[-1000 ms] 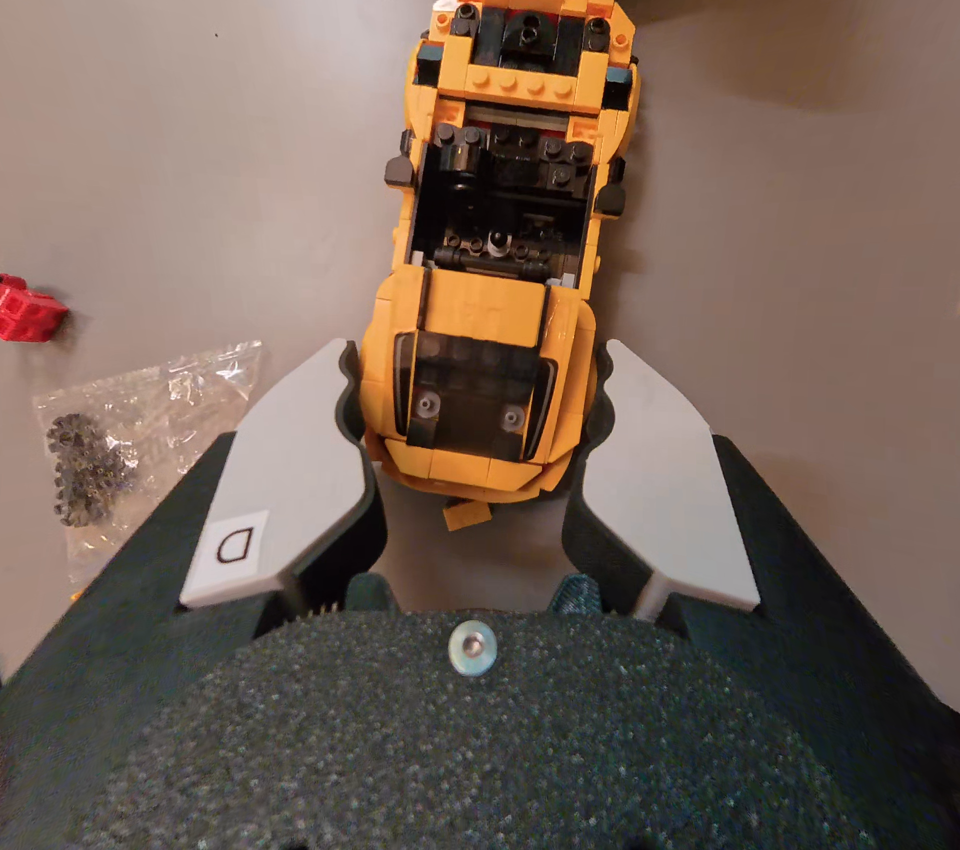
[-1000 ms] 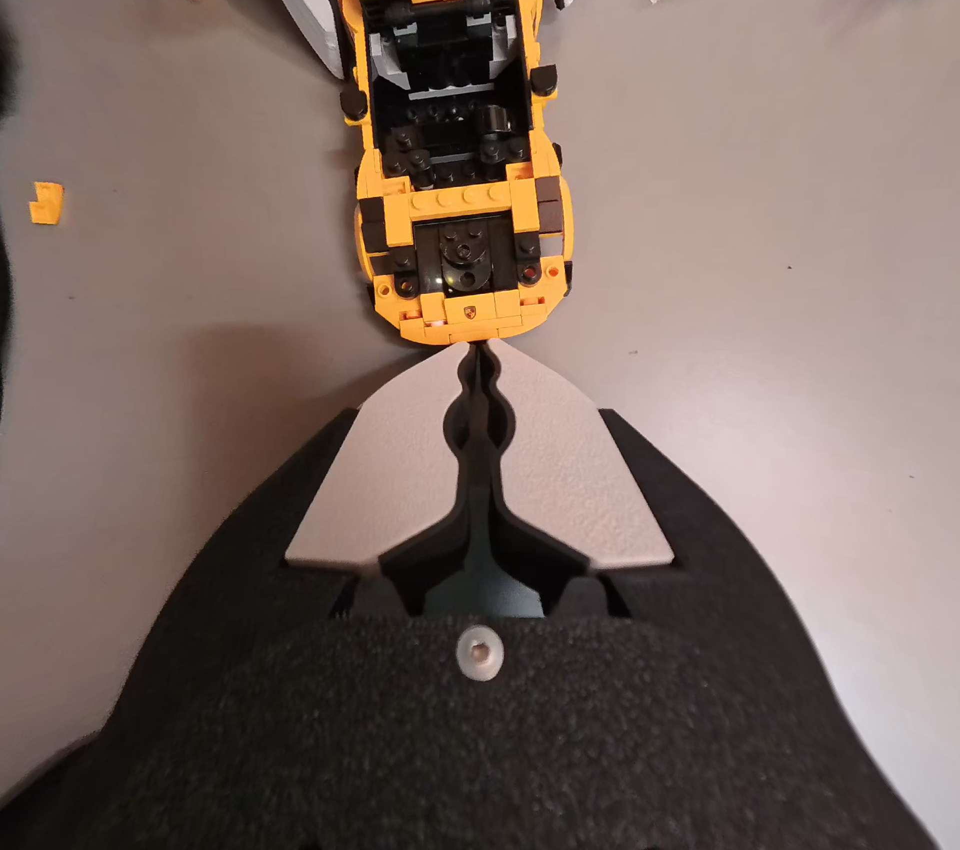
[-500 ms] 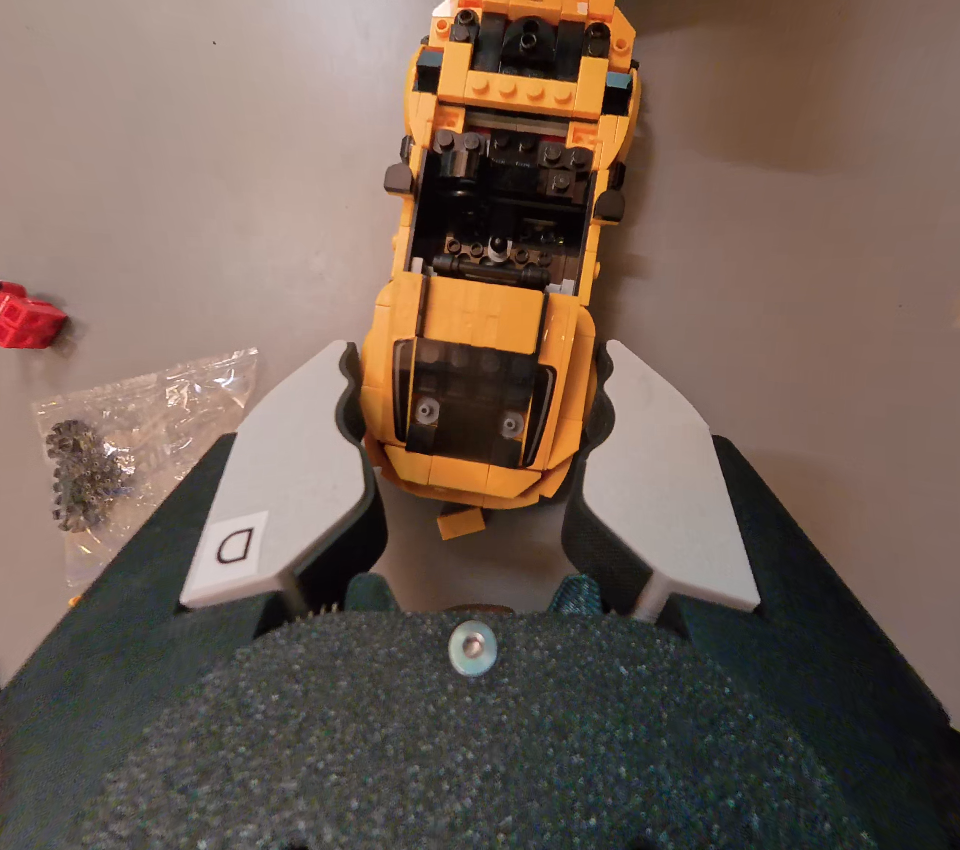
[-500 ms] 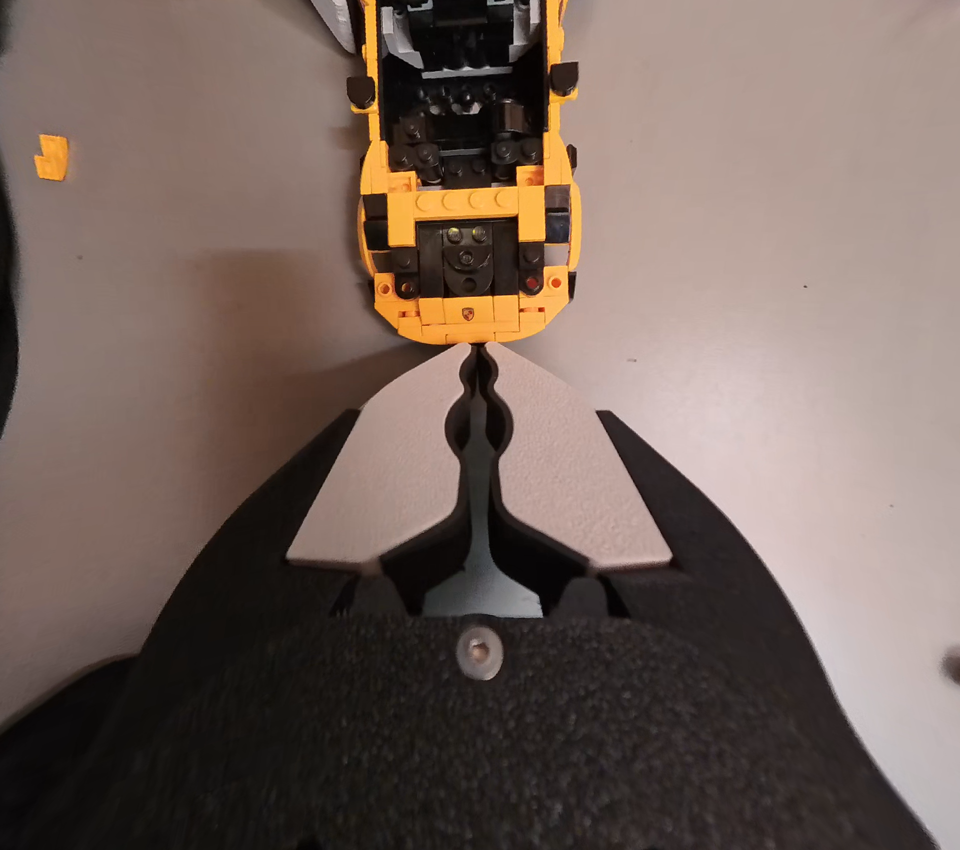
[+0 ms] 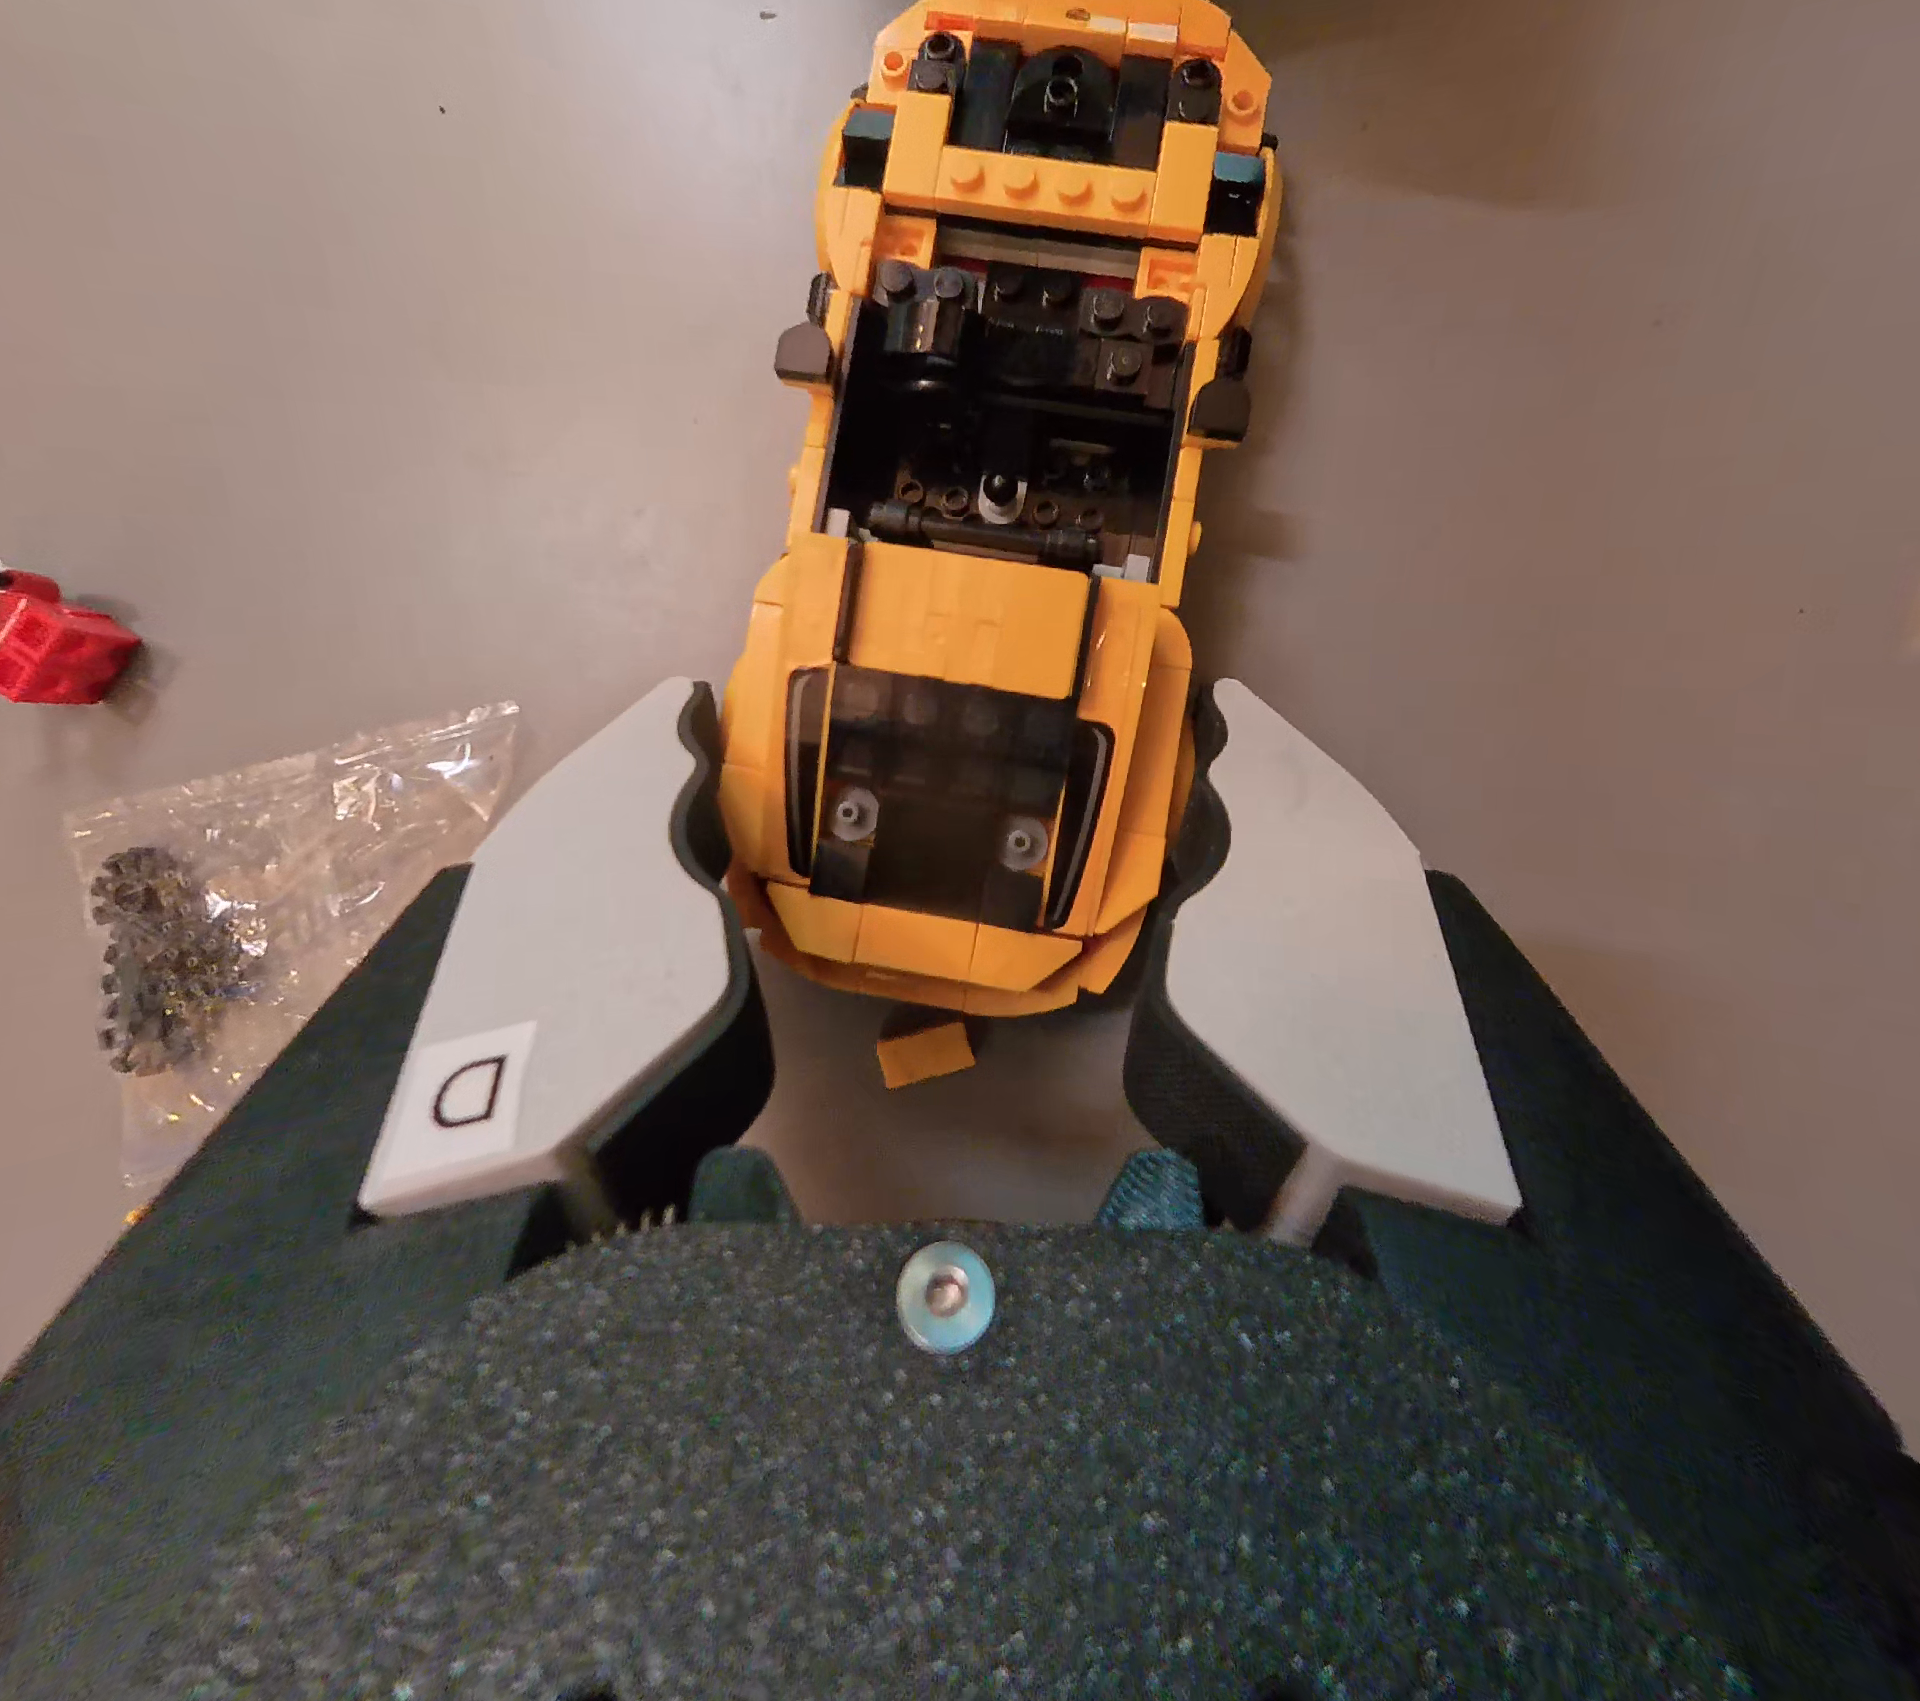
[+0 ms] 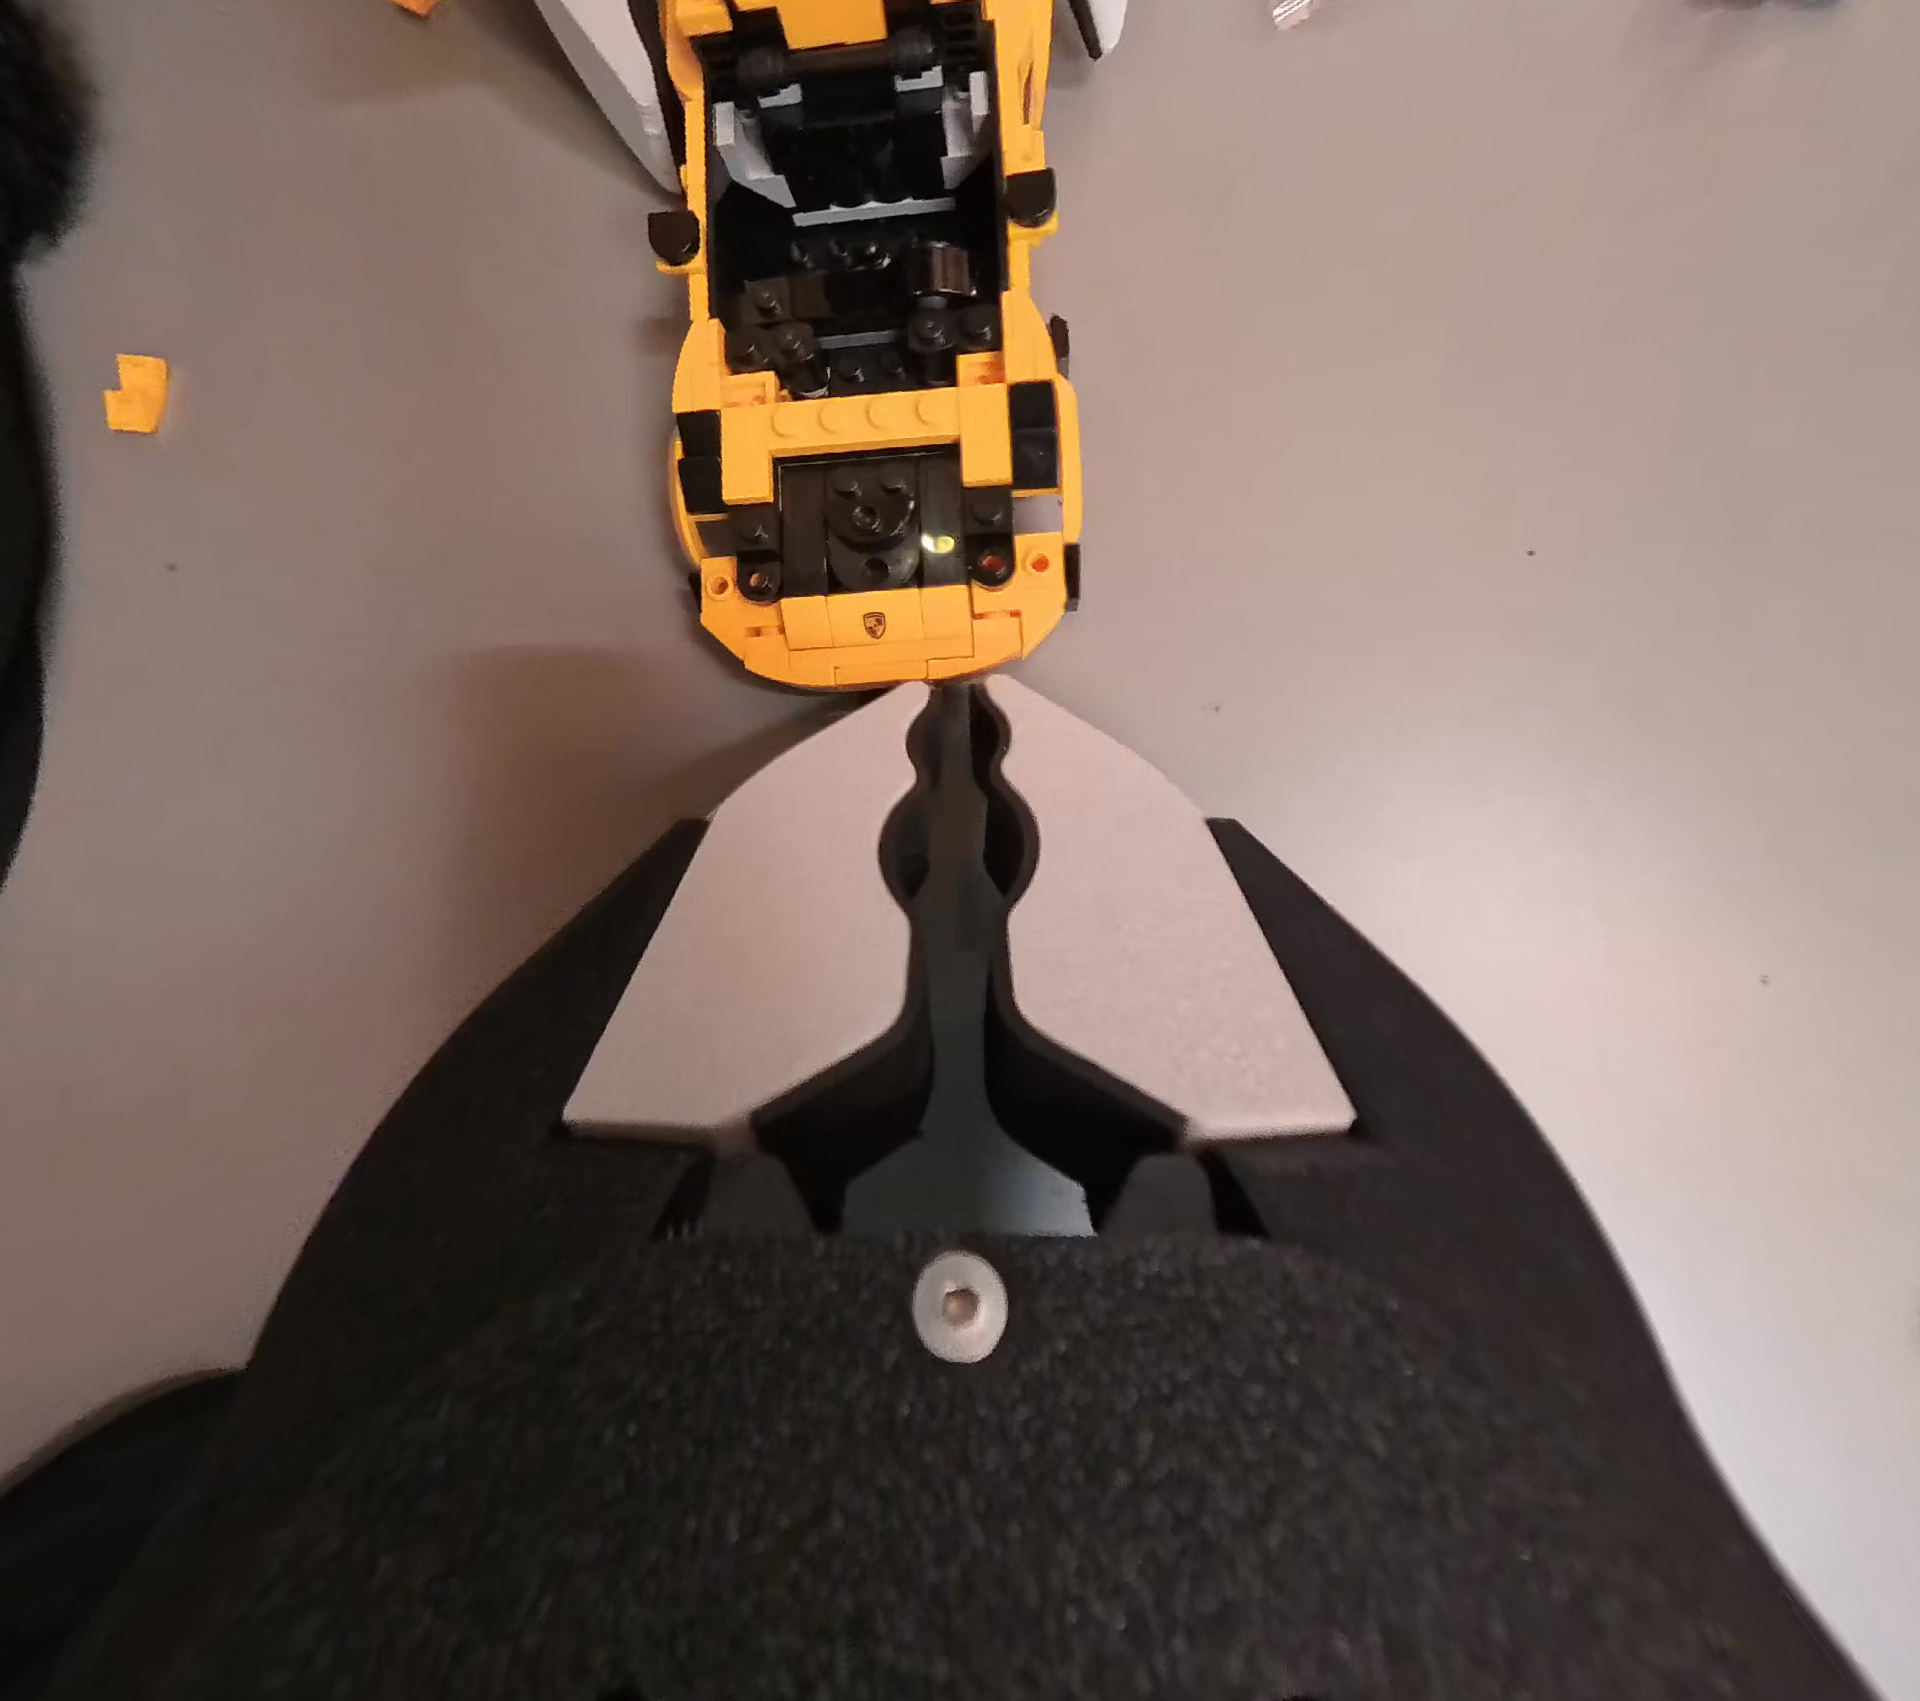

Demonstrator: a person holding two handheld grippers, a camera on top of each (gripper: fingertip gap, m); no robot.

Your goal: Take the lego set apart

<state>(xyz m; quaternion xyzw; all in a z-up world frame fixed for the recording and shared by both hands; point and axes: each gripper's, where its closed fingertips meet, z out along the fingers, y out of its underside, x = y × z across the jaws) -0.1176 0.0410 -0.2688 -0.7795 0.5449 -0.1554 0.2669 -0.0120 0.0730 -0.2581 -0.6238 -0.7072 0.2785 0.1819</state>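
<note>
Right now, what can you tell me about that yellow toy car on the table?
The toy car is built of glossy yellow-orange and black plastic bricks. Its roof is off, so the dark cabin lies open, and studs show bare on the end far from the left tongs. It lies flat on the grey table; the left tongs clamp one end by its sides, and the shut right tongs meet the other end.
</note>
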